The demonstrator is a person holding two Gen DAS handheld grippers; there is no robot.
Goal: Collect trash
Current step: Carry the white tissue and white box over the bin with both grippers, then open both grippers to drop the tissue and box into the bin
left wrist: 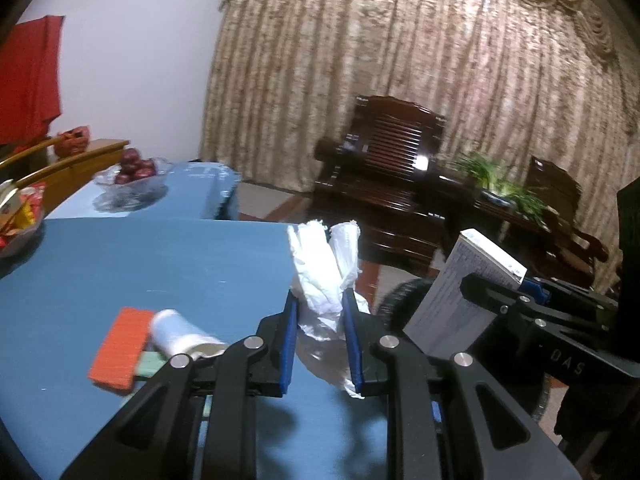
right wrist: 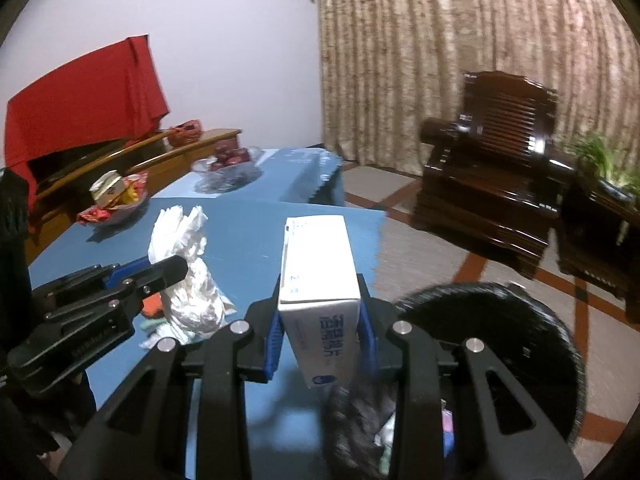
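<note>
Crumpled tissue [left wrist: 320, 280] pinched in my left tool [left wrist: 320, 332], white carton [right wrist: 316, 272] upright, pinched in my right tool [right wrist: 320, 332]; black bin [right wrist: 492, 344] lies near right, just below the carton, off the surface [left wrist: 160, 264]

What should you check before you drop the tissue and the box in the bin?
1. Left hand-held gripper clamps the crumpled tissue: ok.
2. Right hand-held gripper clamps the white box: ok.
3. Black bin sits beside the blue table, mouth open: ok.
4. Box is over the bin's mouth: cannot tell.
5. Tissue is over the bin: not ok, it hangs above the table edge.
6. Table is cleared: not ok, an orange block and white roll remain.
</note>
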